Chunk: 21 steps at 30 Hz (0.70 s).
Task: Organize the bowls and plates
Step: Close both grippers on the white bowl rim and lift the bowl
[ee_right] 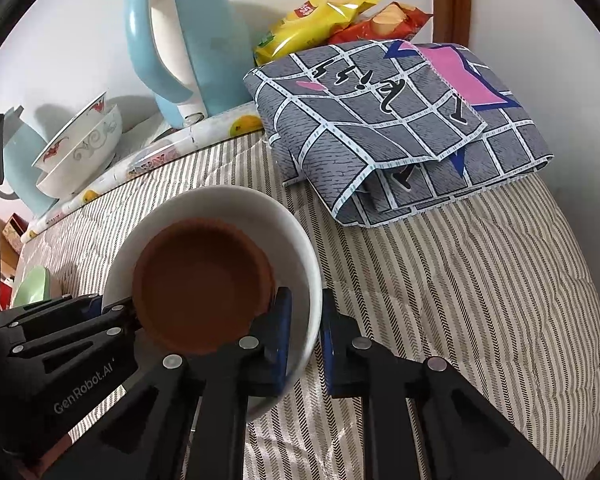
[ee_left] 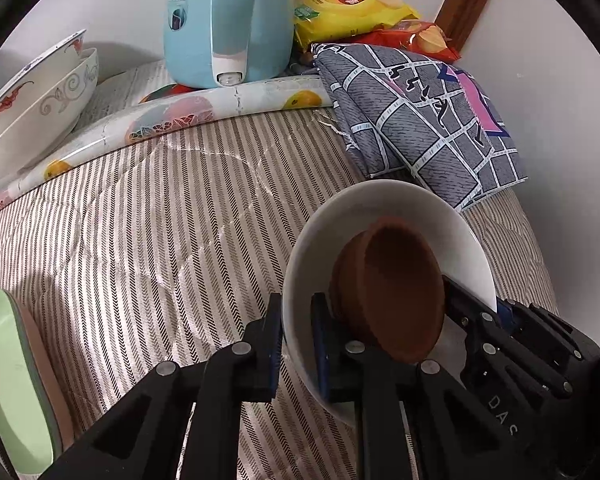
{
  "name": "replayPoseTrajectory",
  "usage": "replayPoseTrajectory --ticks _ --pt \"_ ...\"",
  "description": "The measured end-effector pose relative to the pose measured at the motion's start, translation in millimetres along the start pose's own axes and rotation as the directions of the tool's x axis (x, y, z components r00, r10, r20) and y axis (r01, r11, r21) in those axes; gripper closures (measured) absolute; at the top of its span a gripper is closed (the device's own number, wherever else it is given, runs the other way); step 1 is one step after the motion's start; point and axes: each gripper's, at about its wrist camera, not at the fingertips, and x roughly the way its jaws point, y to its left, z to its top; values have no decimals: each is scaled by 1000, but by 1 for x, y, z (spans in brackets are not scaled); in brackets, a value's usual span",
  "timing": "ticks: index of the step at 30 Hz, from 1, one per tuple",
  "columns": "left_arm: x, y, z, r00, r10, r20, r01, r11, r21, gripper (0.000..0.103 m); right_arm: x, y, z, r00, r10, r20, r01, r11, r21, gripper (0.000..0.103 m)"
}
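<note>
A white bowl (ee_left: 380, 208) (ee_right: 220, 204) sits tilted on the striped quilt, with a small brown bowl (ee_left: 400, 280) (ee_right: 204, 276) nested inside it. My left gripper (ee_left: 298, 308) is shut on the white bowl's near rim, one finger outside and one inside. In the right wrist view it shows at the lower left as the left gripper (ee_right: 108, 306). My right gripper (ee_right: 306, 304) straddles the opposite rim and is shut on it. The left wrist view catches the right gripper (ee_left: 488, 304) at the bowl's right side.
Two stacked patterned bowls (ee_left: 40, 112) (ee_right: 84, 152) lean at the back left beside a blue kettle (ee_left: 228, 20) (ee_right: 188, 48). A folded grey cloth (ee_left: 420, 112) (ee_right: 380, 132) and snack bags (ee_left: 352, 12) lie behind. A green dish (ee_left: 12, 380) is at the left edge.
</note>
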Motion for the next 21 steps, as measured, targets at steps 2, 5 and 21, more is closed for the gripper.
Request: replayPoseTrajectory --ticks 2,5,21 --pt "-2 0 -2 1000 2 -2 -2 1000 -7 90 -1 -3 -1 1000 13 -3 -13 1000 16 90" --pt "-3 2 -4 1000 -10 -9 10 1000 -22 91 -4 -6 -2 1000 28 -8 -28 999 36 91" --pt "-29 -3 -24 1000 -17 0 17 999 -38 93 -38 -5 -23 999 34 1 -34 997 65 92"
